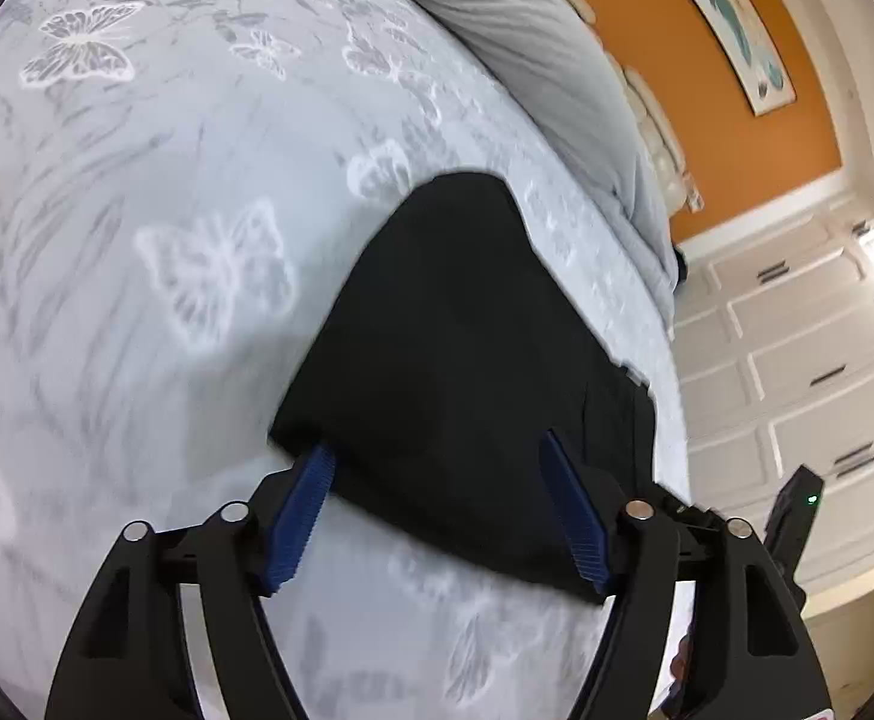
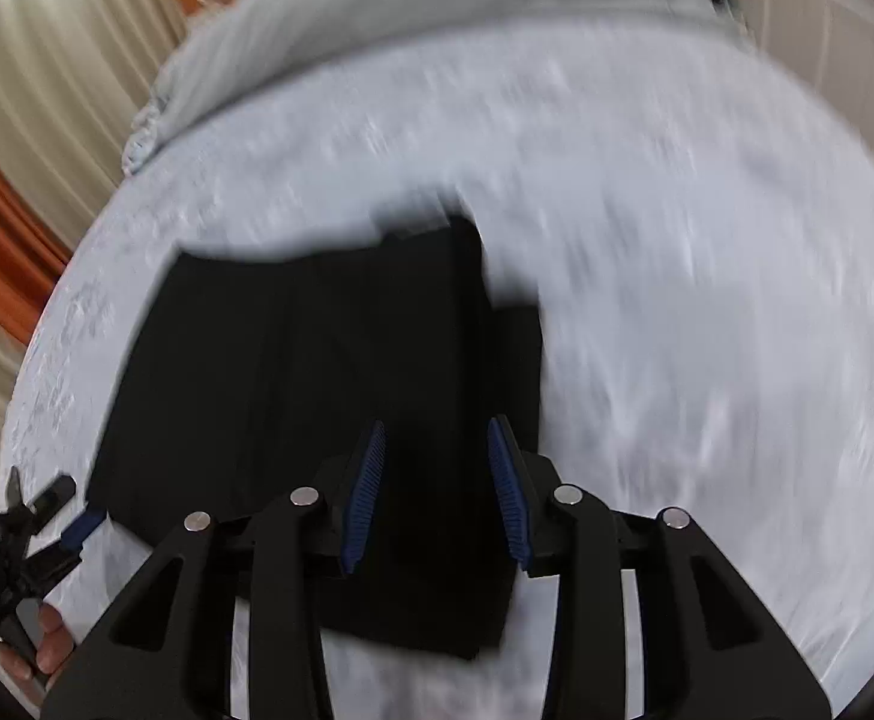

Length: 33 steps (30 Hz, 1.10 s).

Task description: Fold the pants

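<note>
The black pants [image 1: 454, 312] lie folded into a compact rectangle on the pale butterfly-print bedsheet [image 1: 167, 210]. My left gripper [image 1: 437, 444] hovers over their near edge, pads wide apart and gripping nothing. In the blurred right wrist view the pants [image 2: 293, 360] fill the middle, with an extra layer along their right side. My right gripper [image 2: 438, 422] is above that side, its blue pads apart with only the cloth below showing between them. The left gripper [image 2: 71, 516] shows at the pants' lower left corner, held by a hand [image 2: 47, 642].
A grey ribbed duvet [image 1: 526, 42] is bunched along the bed's far side. Beyond the bed edge stand white panelled wardrobe doors [image 1: 796, 360] and an orange wall [image 1: 706, 90]. Cream and orange curtains [image 2: 47, 90] hang on the other side.
</note>
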{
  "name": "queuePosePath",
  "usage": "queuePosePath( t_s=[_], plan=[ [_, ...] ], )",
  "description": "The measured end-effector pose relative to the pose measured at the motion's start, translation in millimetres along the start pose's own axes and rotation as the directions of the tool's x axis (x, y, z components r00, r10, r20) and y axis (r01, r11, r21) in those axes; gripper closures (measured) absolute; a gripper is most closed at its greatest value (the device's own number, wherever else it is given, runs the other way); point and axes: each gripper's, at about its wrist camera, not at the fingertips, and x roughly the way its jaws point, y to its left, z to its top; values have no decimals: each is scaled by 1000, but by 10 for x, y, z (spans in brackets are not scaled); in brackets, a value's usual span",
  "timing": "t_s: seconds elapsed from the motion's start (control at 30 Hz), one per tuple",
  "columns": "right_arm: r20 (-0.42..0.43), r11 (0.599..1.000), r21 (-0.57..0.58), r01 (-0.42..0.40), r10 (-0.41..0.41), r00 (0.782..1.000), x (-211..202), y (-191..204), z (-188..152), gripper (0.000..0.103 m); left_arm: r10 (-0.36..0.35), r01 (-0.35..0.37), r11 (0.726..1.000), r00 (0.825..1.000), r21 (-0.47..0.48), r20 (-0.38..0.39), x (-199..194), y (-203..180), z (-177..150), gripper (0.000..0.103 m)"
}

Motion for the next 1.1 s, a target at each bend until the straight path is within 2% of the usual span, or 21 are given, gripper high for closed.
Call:
queuePosePath(
  t_s=[0.07, 0.1, 0.13, 0.2, 0.27, 0.3, 0.33, 0.37, 0.43, 0.47, 0.5, 0.53, 0.6, 0.67, 0.7, 0.77, 0.83, 0.87, 0.93, 1.0, 1.1],
  plan=[
    [4, 998, 9, -58, 58, 998, 66, -14, -33, 57, 9, -9, 997, 1000, 72, 3, -50, -109, -103, 33],
    [-2, 995, 14, -103, 103, 995, 98, -14, -30, 73, 1, -2, 995, 1000, 103, 11, 3, -143, -88, 31],
    [-2, 996, 22, -83, 83, 997, 116, -8, -20, 82, -4, 1, 990, 1000, 140, 21, -12, -196, -118, 30],
    [44, 998, -6, -70, 70, 997, -72, 35, 12, 94, -4, -11, 971, 998, 238, 62, -63, -376, -167, 29],
    [119, 991, -38, -131, 135, 984, -480, 158, -37, 95, -13, -20, 951, 994, 308, 106, -105, -522, -156, 22],
    [145, 990, -55, -126, 133, 980, -599, 187, -94, 95, -10, -37, 936, 991, 349, 133, -117, -603, -136, 15],
    [154, 995, -63, -75, 84, 984, -573, 165, -196, 94, -2, -56, 917, 990, 394, 144, -95, -675, -112, 14],
    [112, 998, -57, -37, 43, 993, -437, 119, -235, 93, 38, -100, 896, 988, 433, 148, -44, -726, -99, 14],
    [-91, 999, -31, 14, -17, 996, 94, -32, -396, 83, 137, -196, 855, 978, 481, 155, 85, -752, -81, 14],
    [-45, 1000, -6, 3, -4, 999, 43, -47, -408, 82, 194, -234, 836, 972, 497, 131, 225, -725, -46, 14],
    [-17, 1000, 12, 1, -1, 1000, -48, -60, -363, 69, 253, -260, 822, 964, 507, 83, 359, -679, -5, 14],
    [46, 999, 35, -20, 19, 999, -218, -71, -321, 61, 291, -276, 823, 955, 497, 48, 447, -624, 32, 14],
    [148, 996, 70, -51, 40, 988, -424, -92, -314, 44, 324, -279, 850, 946, 447, -27, 565, -481, 99, 14],
    [167, 997, 75, -24, 11, 986, -455, -65, -305, 43, 351, -303, 836, 936, 457, -22, 587, -470, 119, 14],
    [180, 998, 70, -6, -7, 984, -462, -31, -313, 43, 385, -342, 799, 923, 495, 16, 597, -512, 114, 14],
    [216, 998, 29, 60, -64, 974, -463, 111, -344, 48, 434, -418, 724, 894, 549, 108, 590, -574, 74, 14],
    [268, 994, -51, 99, -82, 960, -487, 299, -383, 55, 450, -440, 697, 883, 567, 131, 610, -586, 57, 14],
    [293, 989, -102, 111, -77, 953, -484, 413, -375, 57, 457, -440, 694, 881, 569, 125, 608, -586, 39, 14],
    [298, 979, -176, 98, -41, 954, -424, 552, -254, 76, 474, -446, 695, 874, 564, 107, 646, -564, 39, 14],
    [292, 976, -206, 68, -5, 956, -379, 660, -61, 87, 492, -461, 690, 864, 559, 106, 673, -565, 29, 14],
    [290, 980, -198, 25, 34, 957, -318, 741, 331, 92, 506, -481, 682, 854, 552, 119, 718, -563, 39, 14]
  ],
)
